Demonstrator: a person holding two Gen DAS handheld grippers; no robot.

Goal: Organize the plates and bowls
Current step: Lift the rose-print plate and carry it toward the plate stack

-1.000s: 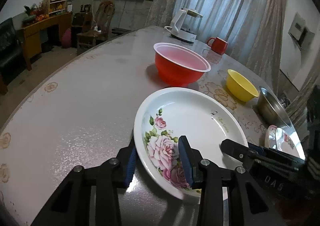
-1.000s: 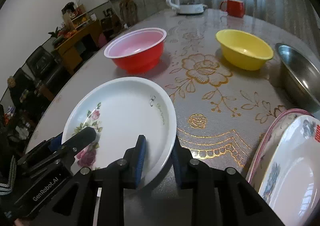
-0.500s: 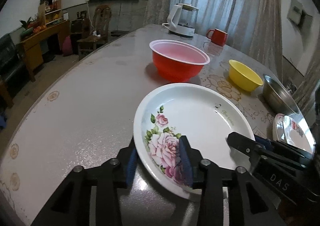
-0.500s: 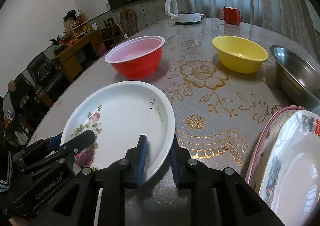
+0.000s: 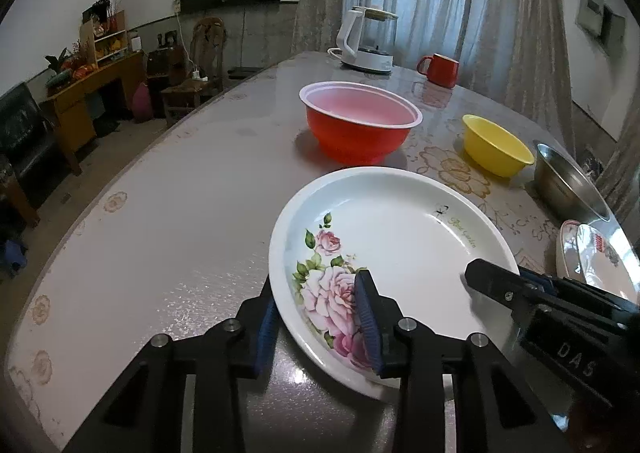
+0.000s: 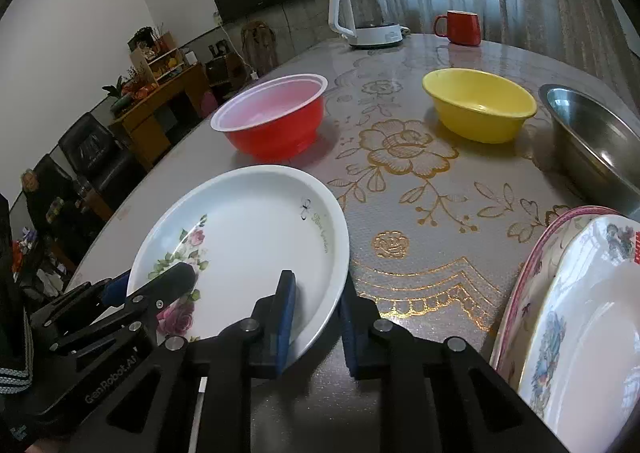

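A white plate with pink roses (image 5: 400, 253) (image 6: 248, 237) sits low over the table's near part. I cannot tell whether it is lifted off the table. My left gripper (image 5: 316, 293) straddles its near-left rim, one pad outside and one on the roses. Its jaws are closing and the pads press on the rim. My right gripper (image 6: 316, 281) is shut on the plate's near-right rim. Each gripper shows in the other's view. Beyond stand a red bowl (image 5: 360, 125), a yellow bowl (image 6: 480, 105) and a steel bowl (image 6: 596, 141).
Two stacked patterned plates (image 6: 580, 313) lie at the right, close to the right gripper. A white kettle (image 5: 368, 41) and a red mug (image 5: 440, 71) stand at the far end. The table's edge (image 5: 120, 189) curves along the left, with chairs and a desk beyond it.
The left gripper has rolled slightly, so its view sits more level. The right jaws have narrowed a little on the rim. The plate stays between both grippers.
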